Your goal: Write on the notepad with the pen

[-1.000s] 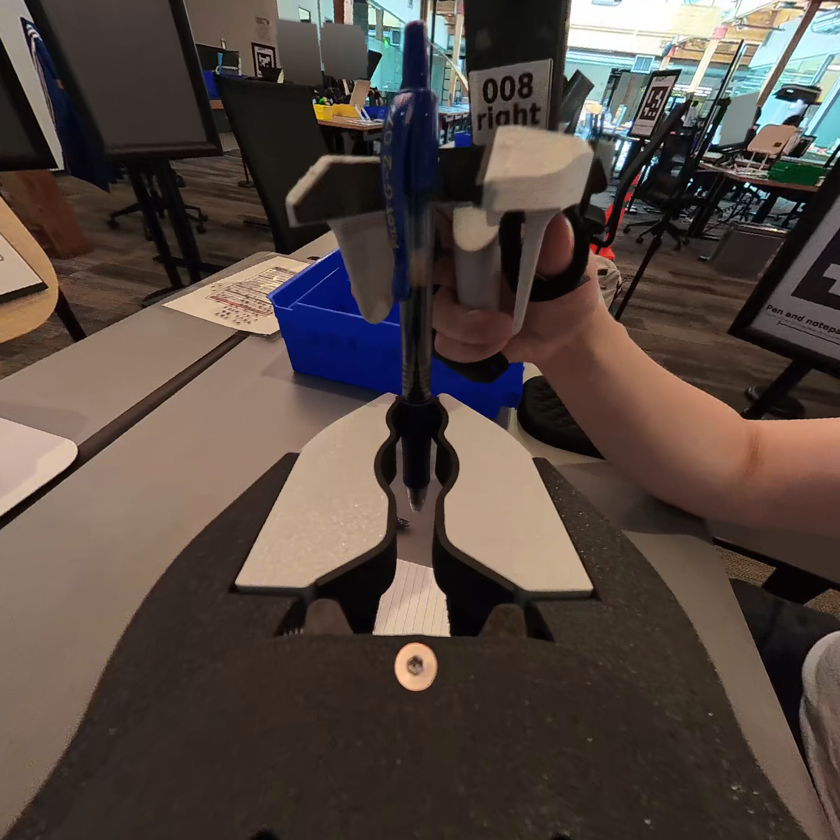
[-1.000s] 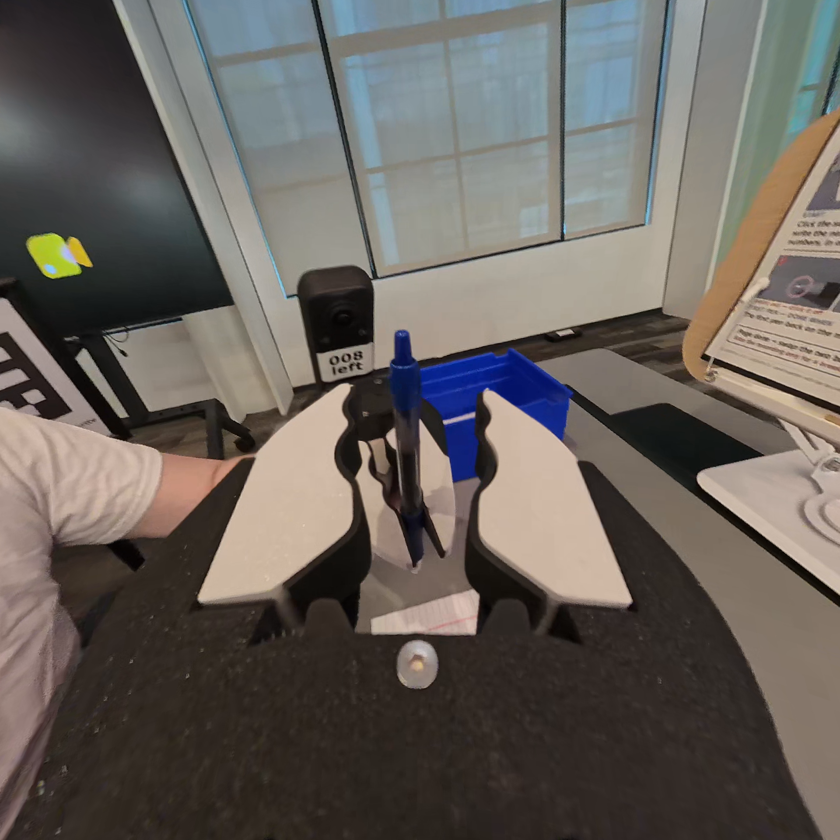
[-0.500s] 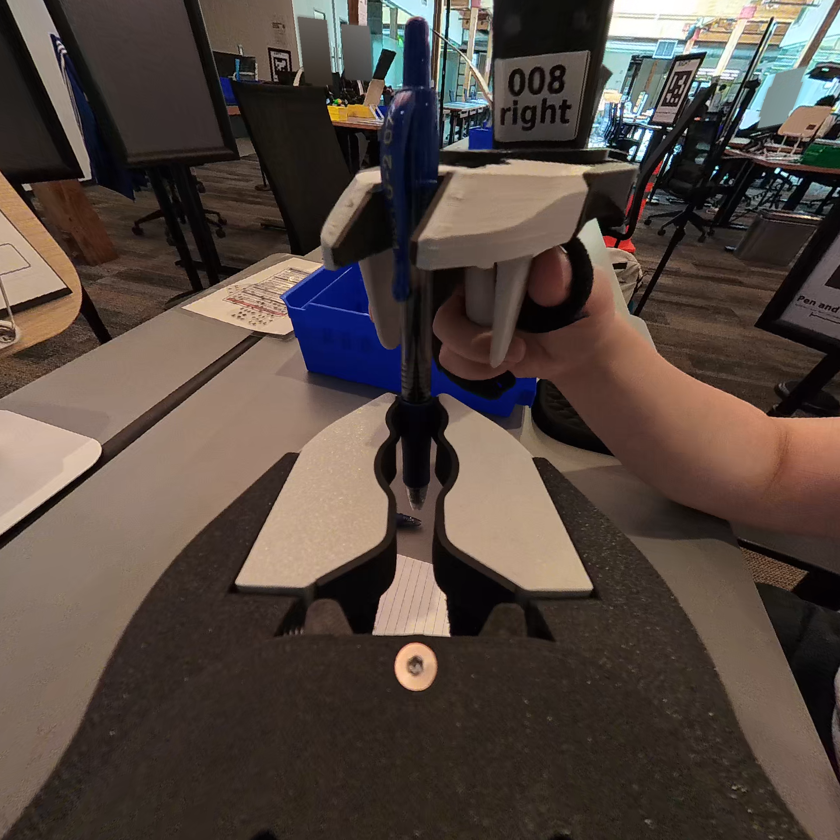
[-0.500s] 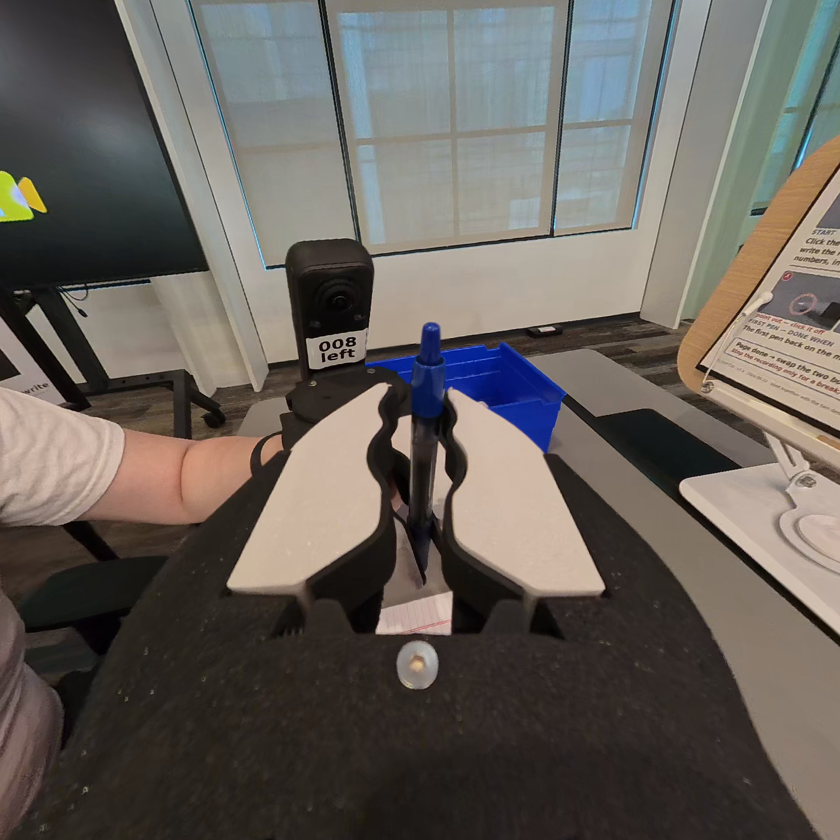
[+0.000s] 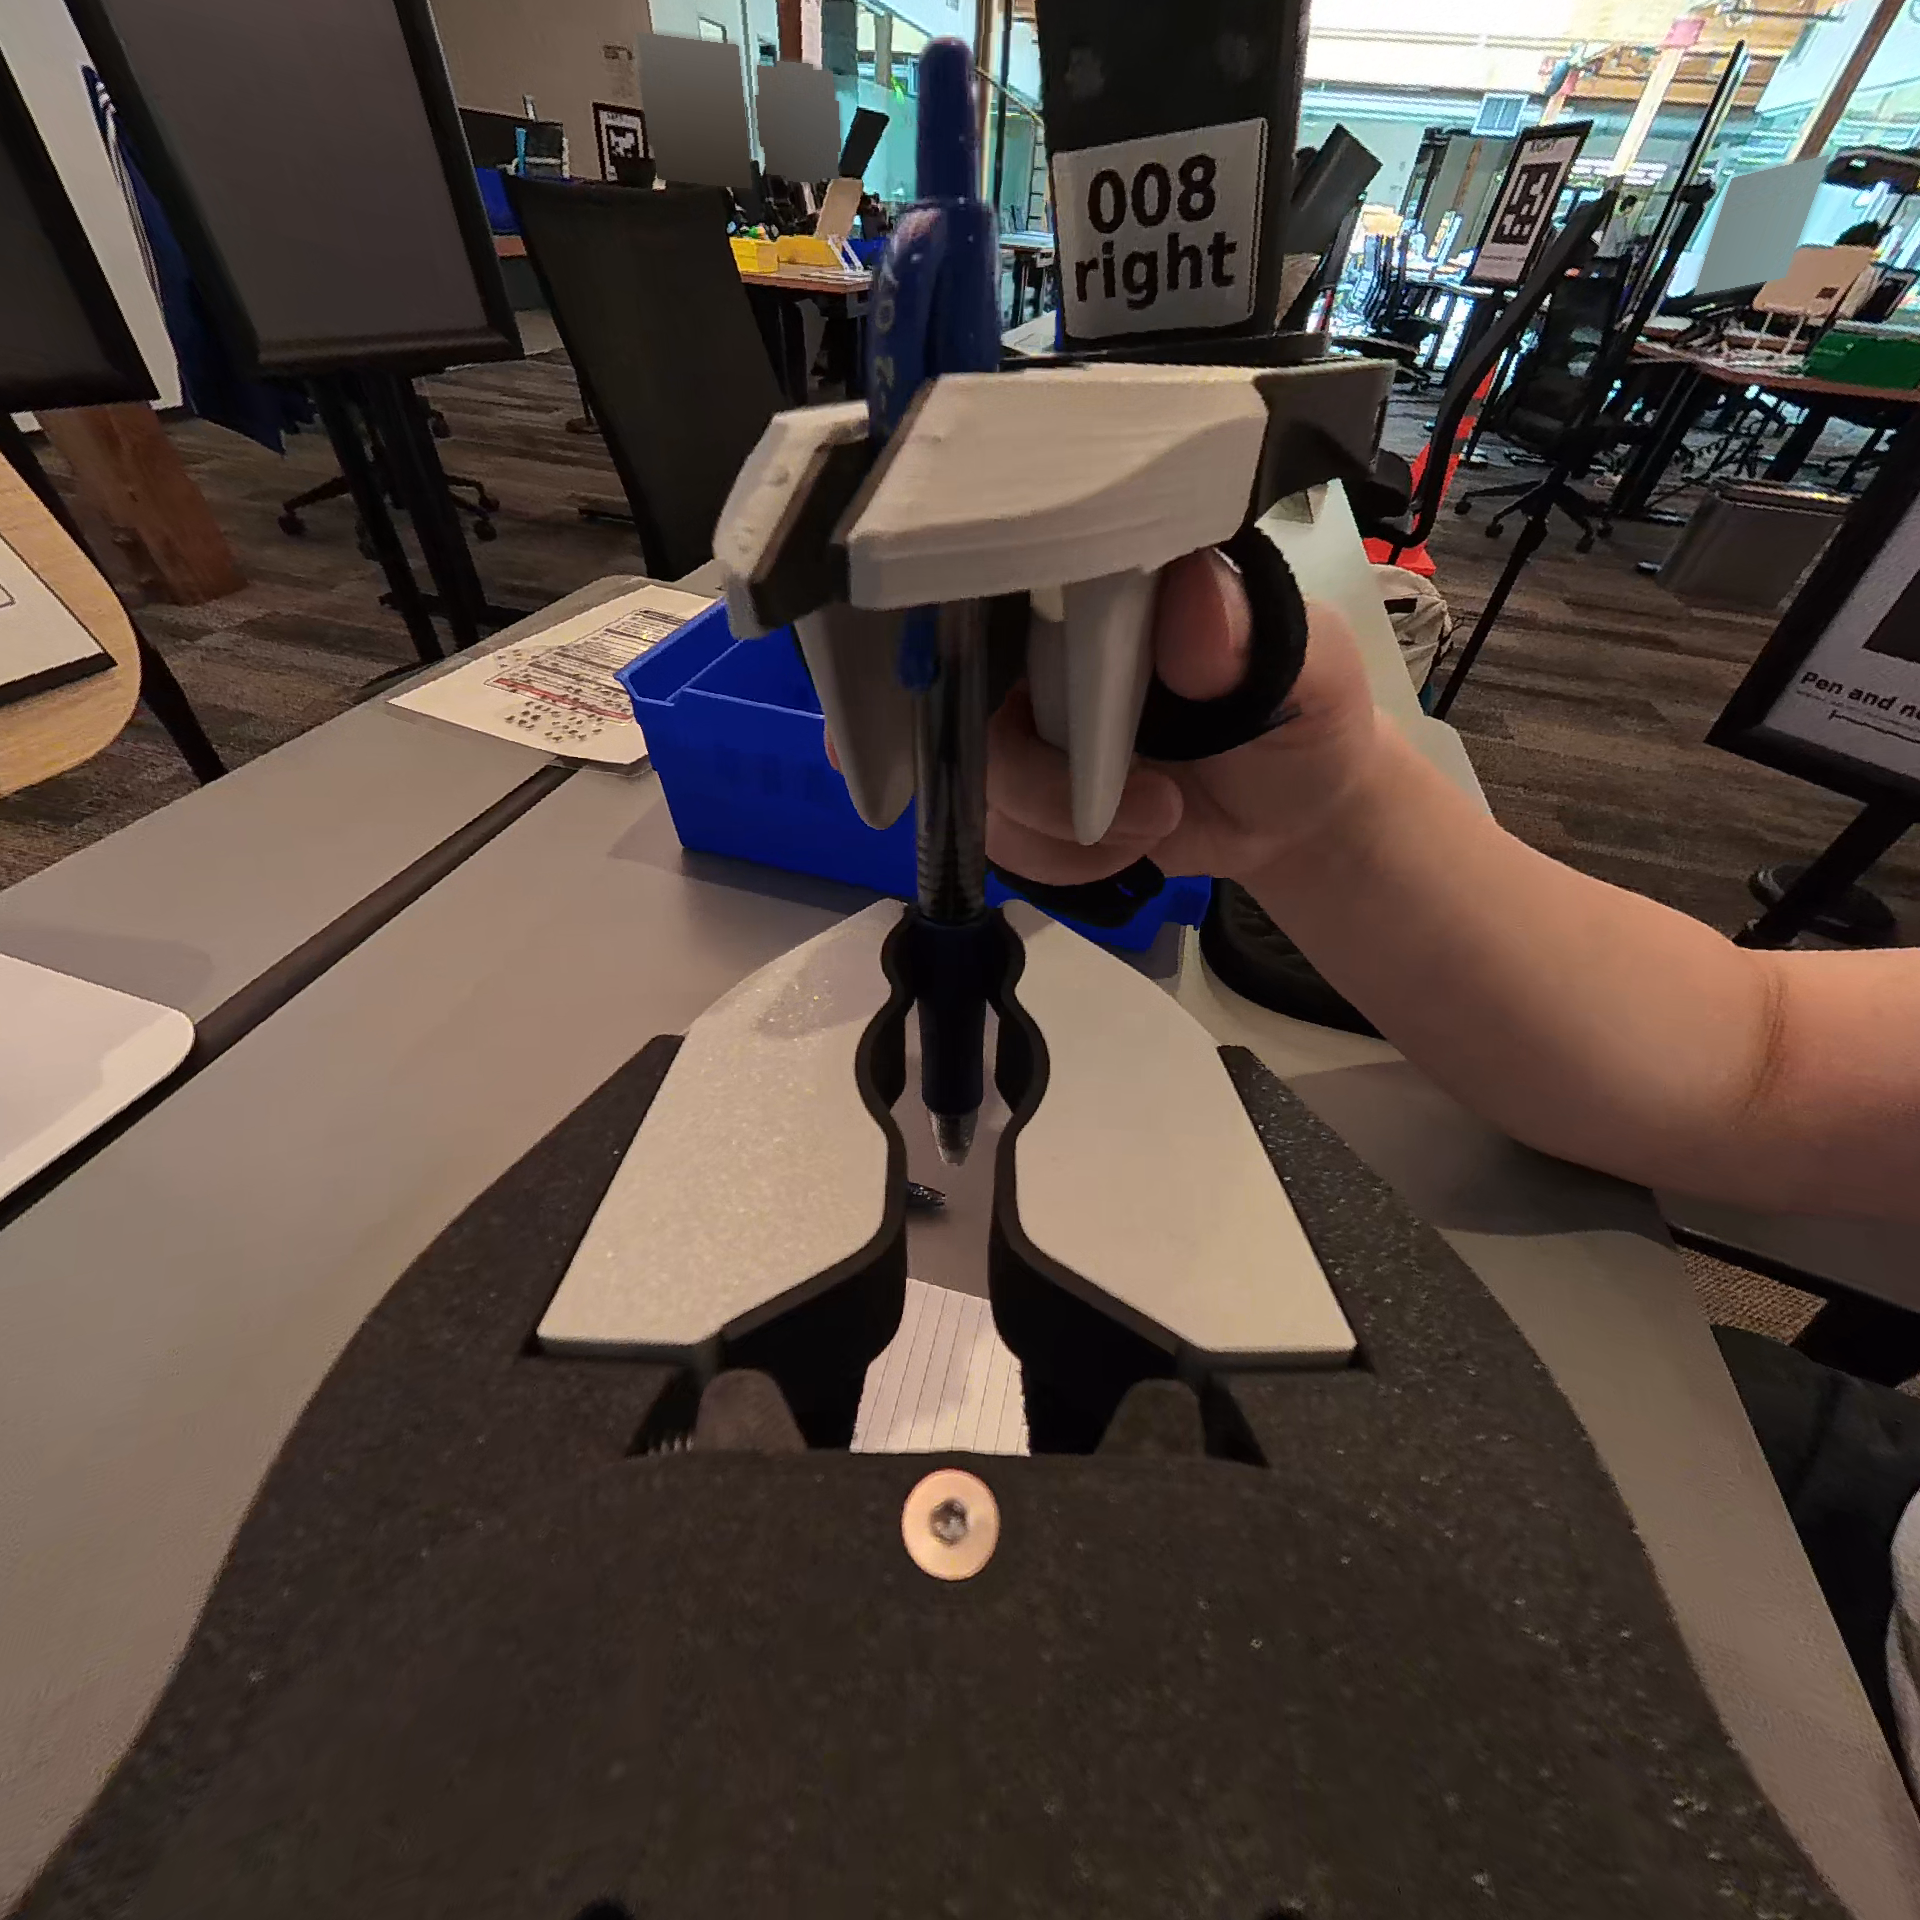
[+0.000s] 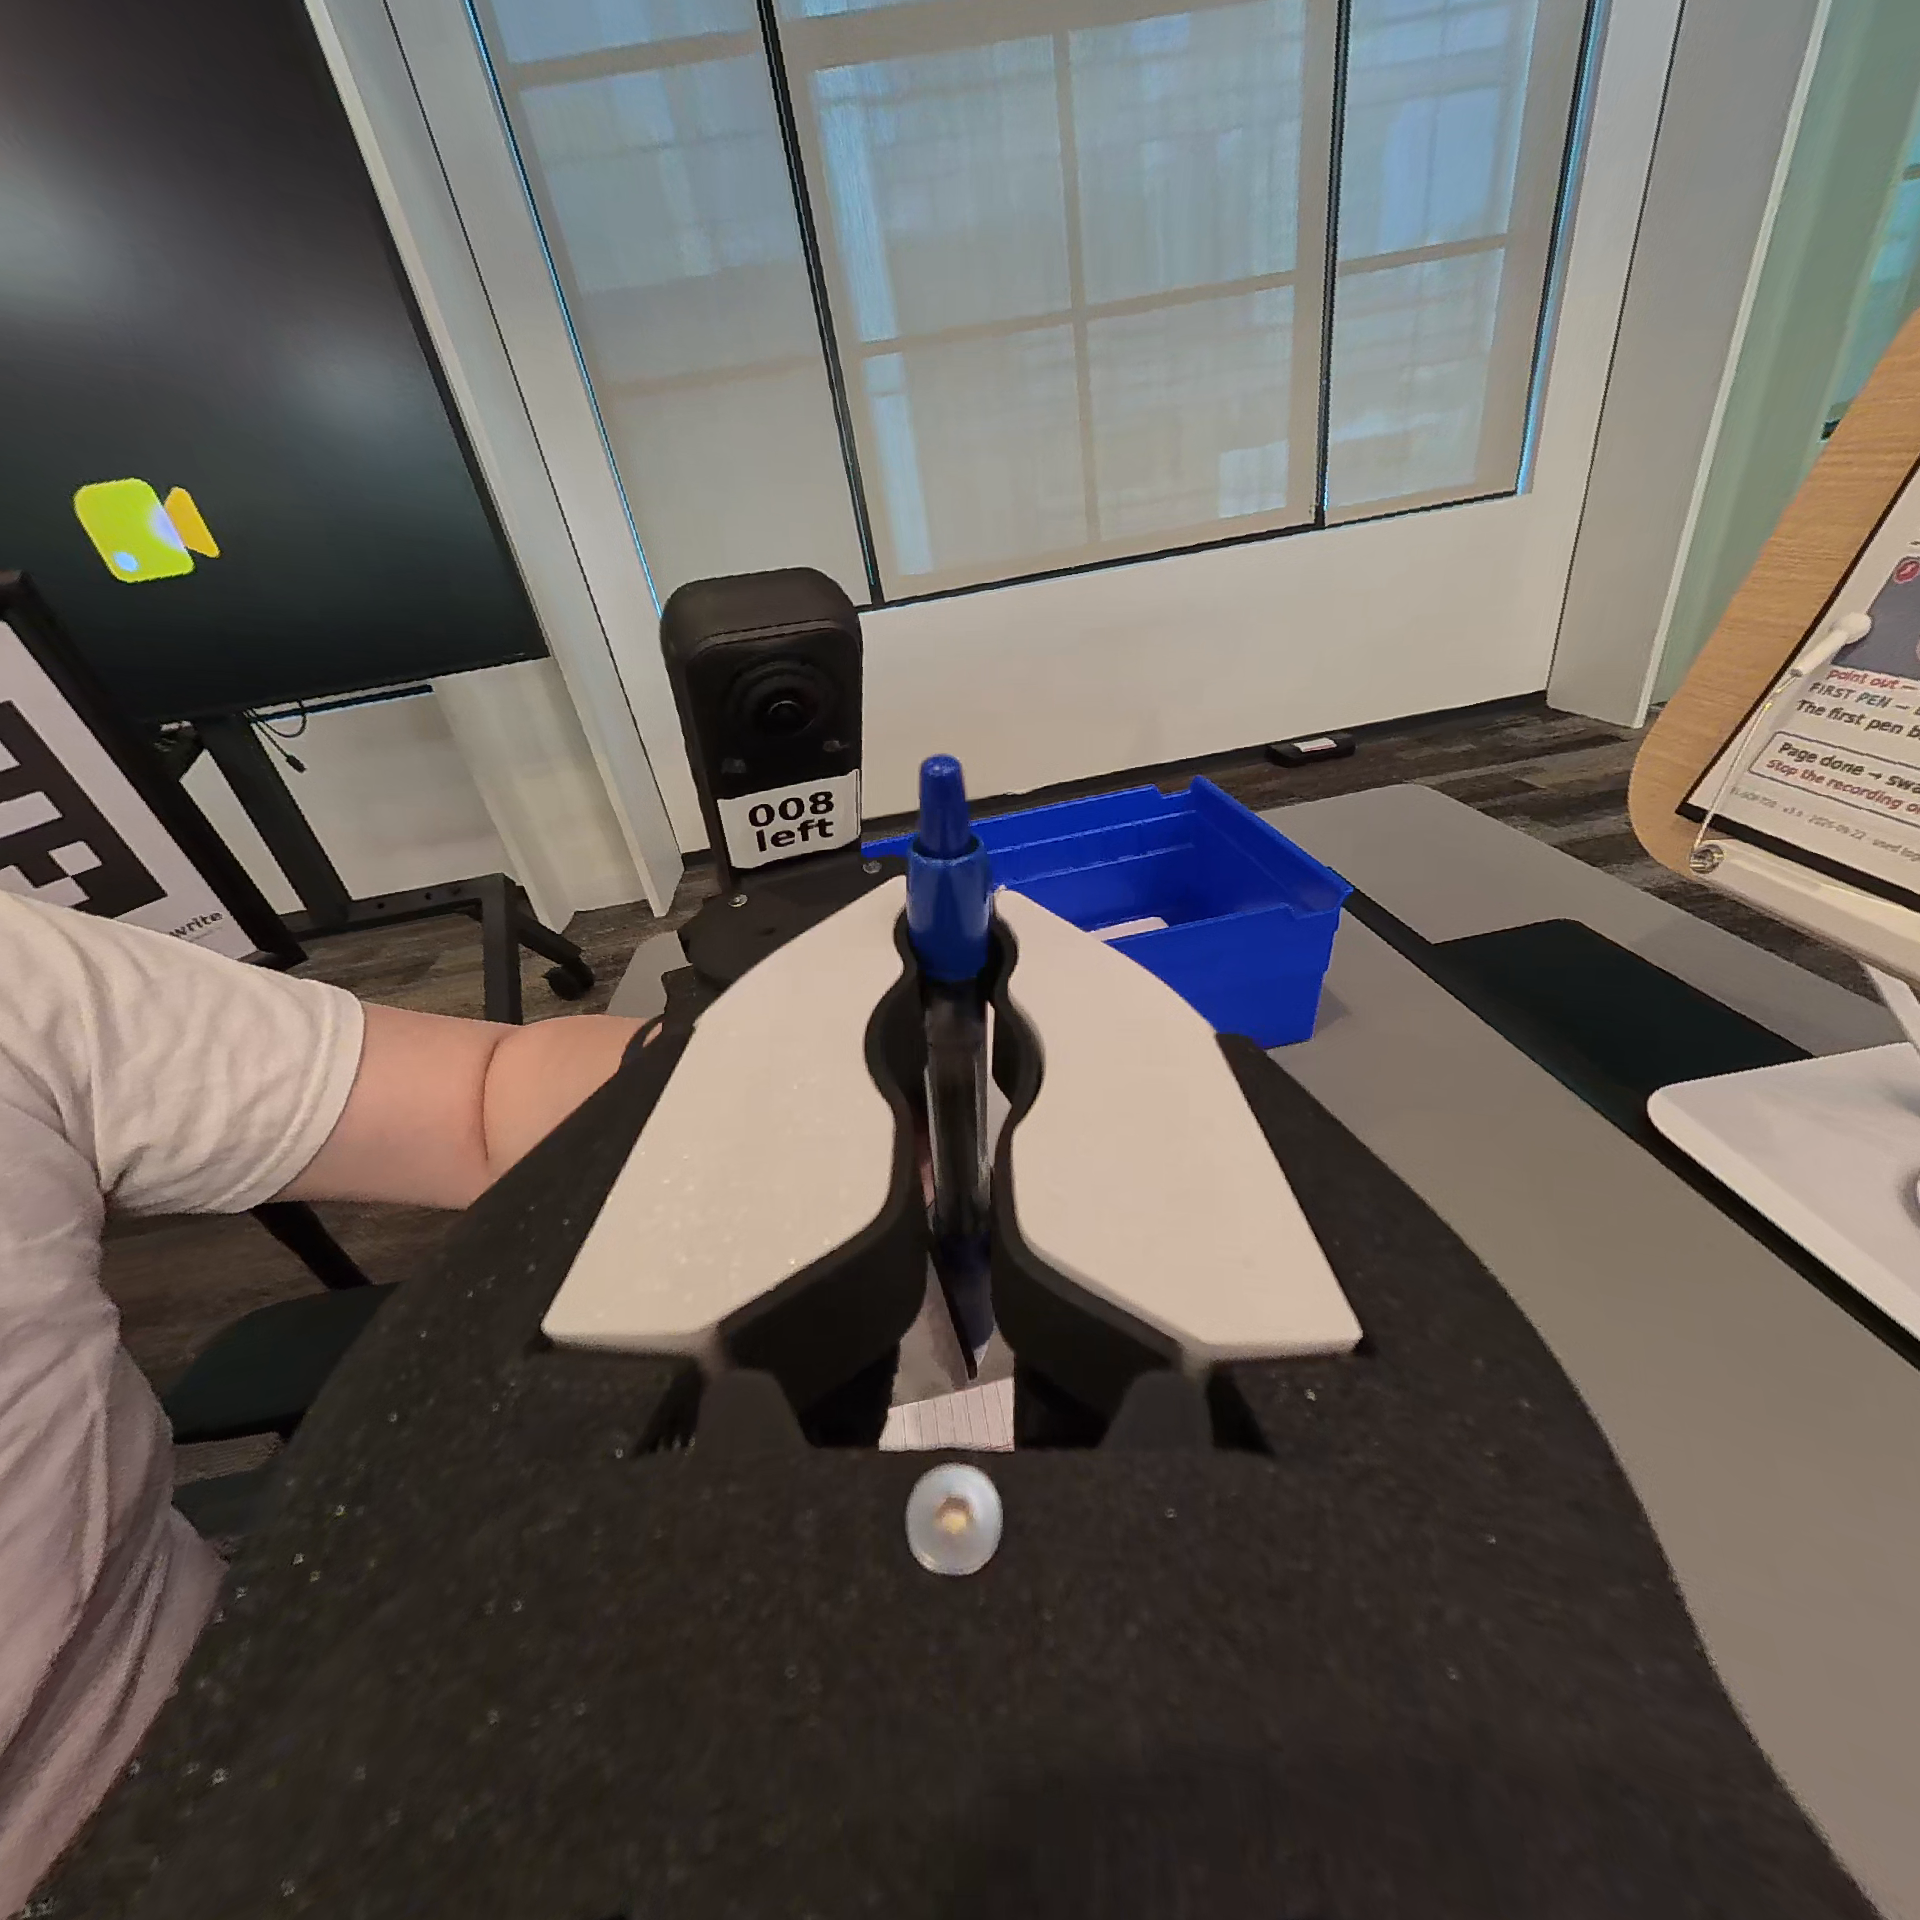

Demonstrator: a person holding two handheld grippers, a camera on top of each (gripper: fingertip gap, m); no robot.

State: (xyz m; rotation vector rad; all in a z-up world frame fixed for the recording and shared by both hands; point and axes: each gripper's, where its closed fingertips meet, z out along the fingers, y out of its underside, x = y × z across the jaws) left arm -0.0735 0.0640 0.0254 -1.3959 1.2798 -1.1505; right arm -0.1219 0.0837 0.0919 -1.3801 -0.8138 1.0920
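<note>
Above grey table [image 5: 312, 1039], both gripper [image 5: 951, 997] [image 6: 951, 966] pairs clamp upright pen [image 5: 951, 852].

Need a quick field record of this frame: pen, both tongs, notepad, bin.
pen: blue, upright, tip down above the table
left tongs: shut on the pen's lower grip
right tongs: shut on the pen's upper barrel
notepad: lined page seen under the left tongs; pen tip not on it
bin: blue, on the grey table behind the tongs
</note>
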